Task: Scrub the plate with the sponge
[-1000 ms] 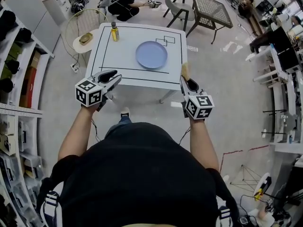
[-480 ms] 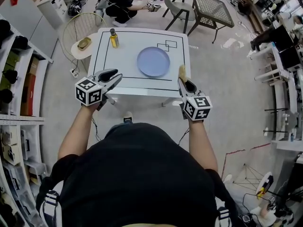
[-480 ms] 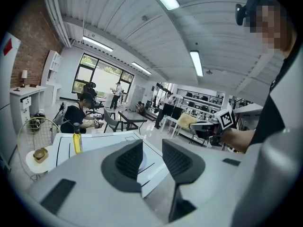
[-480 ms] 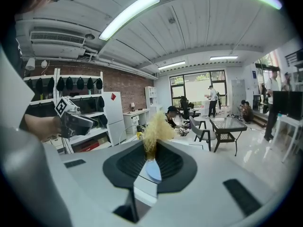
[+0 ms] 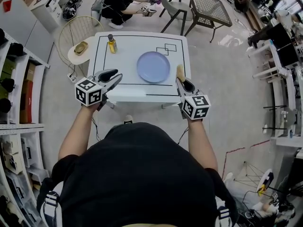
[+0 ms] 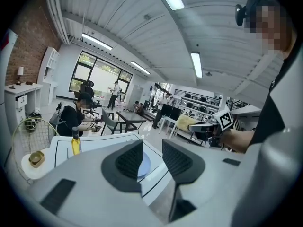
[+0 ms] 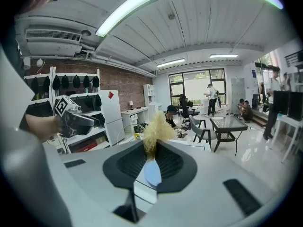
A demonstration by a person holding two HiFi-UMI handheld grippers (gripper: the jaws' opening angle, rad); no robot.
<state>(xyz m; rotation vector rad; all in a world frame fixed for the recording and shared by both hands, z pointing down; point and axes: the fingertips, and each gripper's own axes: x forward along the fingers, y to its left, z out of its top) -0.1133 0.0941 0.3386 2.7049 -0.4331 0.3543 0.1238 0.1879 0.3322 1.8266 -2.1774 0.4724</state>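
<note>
One sponge (image 7: pixel 155 126) clamped in right gripper (image 5: pixel 182 79), left gripper (image 5: pixel 115 76) agape, plate (image 5: pixel 153 66) untouched

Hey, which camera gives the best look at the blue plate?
The head view: the plate lies whole and unobstructed on the white table. The left gripper view shows only a slice between its open jaws; the right gripper view shows a sliver below the clamped sponge.

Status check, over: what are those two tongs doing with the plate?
Left tongs open, empty. Right tongs shut on sponge. Plate not yet reached. Bottle well clear.
</note>
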